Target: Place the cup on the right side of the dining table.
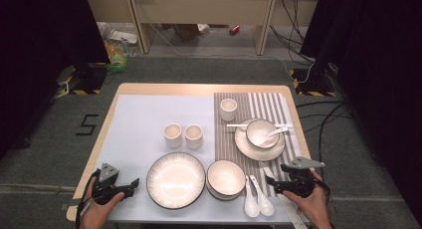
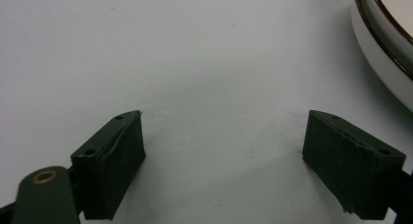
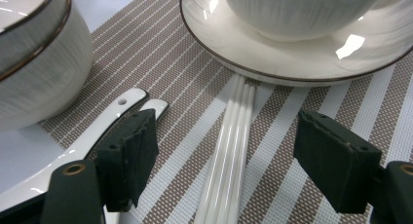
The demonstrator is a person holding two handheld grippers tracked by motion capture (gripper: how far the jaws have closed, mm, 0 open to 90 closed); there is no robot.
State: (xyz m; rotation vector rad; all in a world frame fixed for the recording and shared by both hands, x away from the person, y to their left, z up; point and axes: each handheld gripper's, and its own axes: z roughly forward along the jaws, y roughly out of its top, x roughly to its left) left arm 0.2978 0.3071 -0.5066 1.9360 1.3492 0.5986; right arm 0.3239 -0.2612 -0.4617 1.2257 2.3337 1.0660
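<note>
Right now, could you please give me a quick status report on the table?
Left gripper open over bare white mat. Right gripper open, straddling the white ribbed chopsticks, not gripping. Two white ceramic spoons lie close beside its left jaw.

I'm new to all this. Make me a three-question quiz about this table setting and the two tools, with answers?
1. True or false: the right tool is clamped on the white chopsticks.
2. How many small cups without handles stand on the table?
3. Which lies nearest the left tool: A) the large plate, B) the two spoons, C) the bowl on the saucer?

Key
1. False: the jaws stand open on either side of the chopsticks, not pressing them.
2. Three.
3. A.
</note>
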